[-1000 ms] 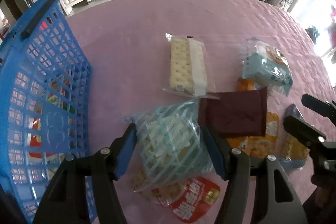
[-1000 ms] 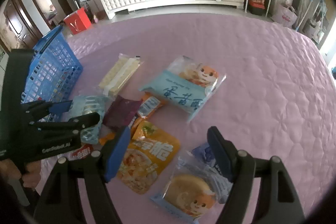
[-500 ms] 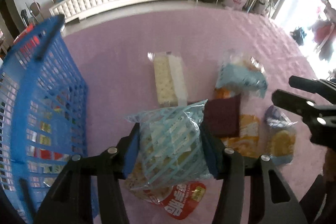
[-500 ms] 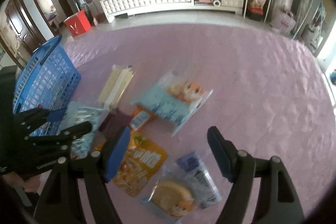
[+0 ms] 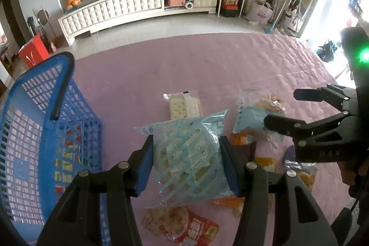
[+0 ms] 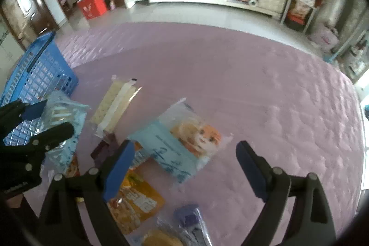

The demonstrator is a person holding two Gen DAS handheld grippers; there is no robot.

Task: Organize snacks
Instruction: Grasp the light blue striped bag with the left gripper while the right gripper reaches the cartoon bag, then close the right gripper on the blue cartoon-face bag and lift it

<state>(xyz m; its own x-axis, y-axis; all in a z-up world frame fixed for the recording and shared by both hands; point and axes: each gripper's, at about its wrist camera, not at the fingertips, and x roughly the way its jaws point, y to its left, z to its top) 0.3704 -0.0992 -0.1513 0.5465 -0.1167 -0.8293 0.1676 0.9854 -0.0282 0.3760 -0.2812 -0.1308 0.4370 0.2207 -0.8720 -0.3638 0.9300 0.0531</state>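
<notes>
My left gripper (image 5: 185,158) is shut on a light-blue striped snack bag (image 5: 188,155) and holds it raised above the pink quilt, right of the blue basket (image 5: 46,130). The bag also shows in the right wrist view (image 6: 63,128), held beside the basket (image 6: 34,75). My right gripper (image 6: 184,167) is open and empty, above a pale-blue pastry pack (image 6: 182,142). It shows in the left wrist view (image 5: 288,110) at the right.
On the quilt lie a cracker pack (image 5: 184,105), a maroon packet (image 6: 103,149), an orange pouch (image 6: 136,202), a red pouch (image 5: 184,227) and a small bun pack (image 6: 175,229). A white cabinet (image 5: 138,6) stands beyond the bed.
My left gripper closed on the striped bag and lifted it off the pile. My right gripper rose and drew back from the snacks, still open.
</notes>
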